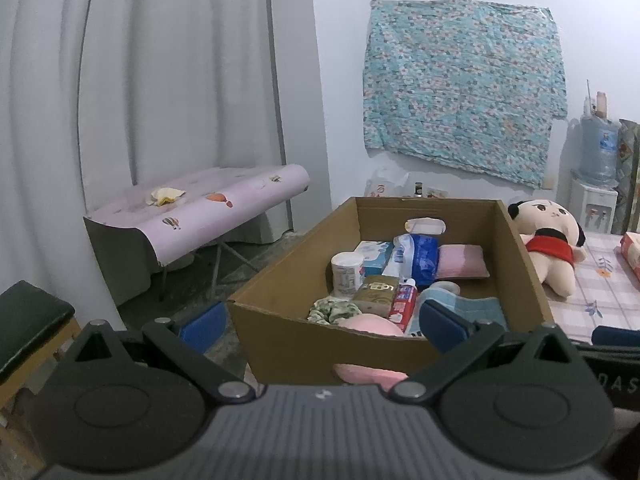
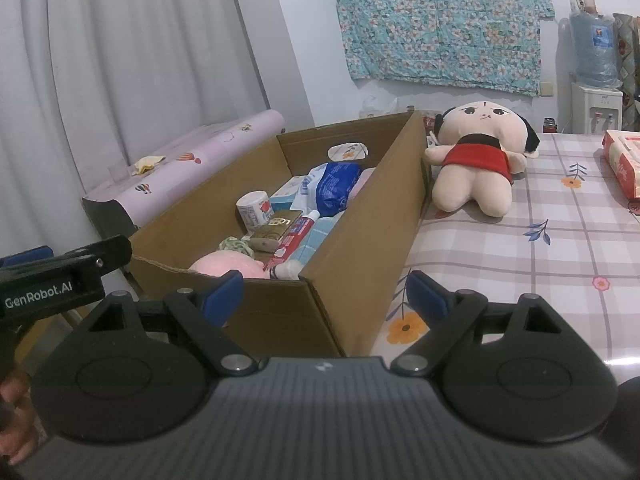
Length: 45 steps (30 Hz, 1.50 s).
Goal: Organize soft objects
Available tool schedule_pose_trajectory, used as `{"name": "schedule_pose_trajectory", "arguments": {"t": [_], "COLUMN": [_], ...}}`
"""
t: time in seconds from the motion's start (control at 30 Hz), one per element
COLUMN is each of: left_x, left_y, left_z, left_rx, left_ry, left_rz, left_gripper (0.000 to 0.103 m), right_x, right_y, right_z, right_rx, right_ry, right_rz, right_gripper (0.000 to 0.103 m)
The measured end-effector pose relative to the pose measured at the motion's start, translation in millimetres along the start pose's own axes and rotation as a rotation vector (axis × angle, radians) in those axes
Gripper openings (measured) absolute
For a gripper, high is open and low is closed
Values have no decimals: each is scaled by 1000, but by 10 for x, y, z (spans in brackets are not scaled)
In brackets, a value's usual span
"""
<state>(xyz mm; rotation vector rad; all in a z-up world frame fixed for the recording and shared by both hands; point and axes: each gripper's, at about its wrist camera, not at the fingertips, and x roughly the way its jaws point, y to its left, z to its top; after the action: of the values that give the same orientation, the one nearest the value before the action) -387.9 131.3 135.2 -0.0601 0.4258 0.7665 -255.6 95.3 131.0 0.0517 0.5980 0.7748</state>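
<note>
Both tools wide at cardboard box (image 2: 352, 248) edge, plush doll (image 2: 476, 164) beyond

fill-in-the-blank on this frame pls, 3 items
The doll lies on the table, ___ the box.
The doll's dress is ___.
Both the left tool and the right tool are ___, holding nothing.

Missing: outside; red; open

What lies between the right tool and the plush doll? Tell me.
Only bare checked tablecloth lies between the right tool and the plush doll, with the cardboard box standing alongside that stretch. The right wrist view shows it.
</note>
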Motion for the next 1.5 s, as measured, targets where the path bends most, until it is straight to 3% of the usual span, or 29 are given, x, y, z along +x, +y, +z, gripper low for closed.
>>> {"name": "schedule_pose_trajectory", "arguments": {"t": [1.5], "left_x": [105], "left_y": [68], "left_z": [-15], "left_rx": [11], "left_ry": [13], "left_rz": [32], "left_gripper": [103], "right_x": [-32], "right_y": [-50], "right_z": [-32], "right_rx": [27], "right_ry": [-1], "right_rz": [1], "right_gripper": [90]}}
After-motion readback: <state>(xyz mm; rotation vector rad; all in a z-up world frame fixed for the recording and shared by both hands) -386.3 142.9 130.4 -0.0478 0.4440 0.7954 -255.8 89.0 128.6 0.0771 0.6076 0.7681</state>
